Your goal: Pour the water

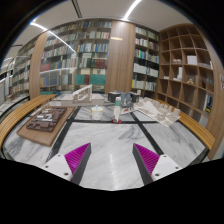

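Observation:
My gripper [112, 158] is open and empty, its two magenta pads [76, 156] spread wide above a grey marble table [110, 140]. Beyond the fingers, near the table's middle, stands a small clear bottle or cup with a reddish band [116, 112]; it is too small to tell more. Nothing lies between the fingers.
A brown architectural model on a board [45, 124] sits left of the fingers. White paper models [158, 110] and a pale box-like model [75, 96] lie farther back. Wooden benches edge the table. Bookshelves [90, 50] and open wooden cubbies [185, 60] line the walls.

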Demonstrator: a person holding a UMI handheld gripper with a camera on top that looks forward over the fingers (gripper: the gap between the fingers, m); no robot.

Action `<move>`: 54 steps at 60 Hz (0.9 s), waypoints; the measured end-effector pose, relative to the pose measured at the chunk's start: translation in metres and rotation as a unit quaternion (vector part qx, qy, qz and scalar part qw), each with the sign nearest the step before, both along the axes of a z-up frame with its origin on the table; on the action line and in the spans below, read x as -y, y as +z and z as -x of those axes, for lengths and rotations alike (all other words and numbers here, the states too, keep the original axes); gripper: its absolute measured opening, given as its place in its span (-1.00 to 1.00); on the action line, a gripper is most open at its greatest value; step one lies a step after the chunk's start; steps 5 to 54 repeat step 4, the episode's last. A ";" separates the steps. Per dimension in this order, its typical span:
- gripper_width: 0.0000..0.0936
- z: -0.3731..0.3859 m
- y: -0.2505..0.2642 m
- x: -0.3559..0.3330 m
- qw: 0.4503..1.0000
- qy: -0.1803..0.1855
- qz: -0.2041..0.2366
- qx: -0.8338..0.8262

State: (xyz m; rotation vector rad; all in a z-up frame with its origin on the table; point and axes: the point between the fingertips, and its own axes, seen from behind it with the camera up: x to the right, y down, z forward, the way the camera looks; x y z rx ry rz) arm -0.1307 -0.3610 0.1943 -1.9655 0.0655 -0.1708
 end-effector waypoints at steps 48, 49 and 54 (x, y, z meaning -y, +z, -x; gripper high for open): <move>0.84 0.003 0.002 -0.001 1.000 0.005 -0.009 0.006; 0.84 0.003 0.002 -0.001 1.000 0.005 -0.009 0.006; 0.84 0.003 0.002 -0.001 1.000 0.005 -0.009 0.006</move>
